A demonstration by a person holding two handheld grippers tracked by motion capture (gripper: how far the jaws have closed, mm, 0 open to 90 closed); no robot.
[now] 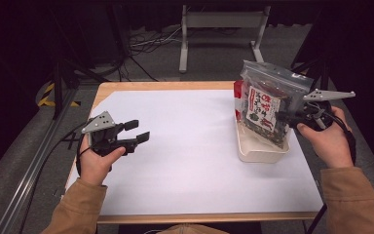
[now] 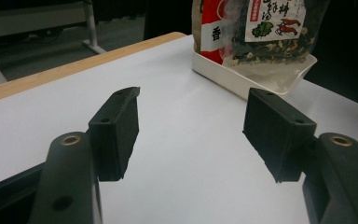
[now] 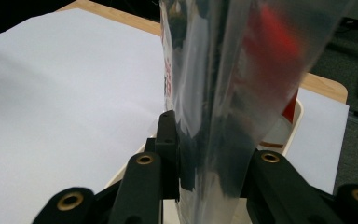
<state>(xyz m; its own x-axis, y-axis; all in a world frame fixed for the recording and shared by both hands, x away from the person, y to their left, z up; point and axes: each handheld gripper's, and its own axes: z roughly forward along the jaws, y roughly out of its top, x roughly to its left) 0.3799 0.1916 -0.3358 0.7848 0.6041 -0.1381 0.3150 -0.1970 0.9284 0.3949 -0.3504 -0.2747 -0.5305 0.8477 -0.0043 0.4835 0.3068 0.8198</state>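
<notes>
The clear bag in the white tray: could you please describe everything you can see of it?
The bag is a clear plastic pouch with a sealed top strip, filled with dark dried bits and pale flakes. A white label with red and green print sits on its front. It stands upright in the white tray at the table's right side, a red packet behind it. The right gripper has its jaws shut on the bag's edge.

Clear snack bag [image 1: 265, 105]: white label with red and dark East Asian characters, too small to read in the high view. Left gripper view: red packet [image 2: 210, 32] beside it bears one white character, 香. Bag's label there shows red shrimp drawings, green leaf.
</notes>
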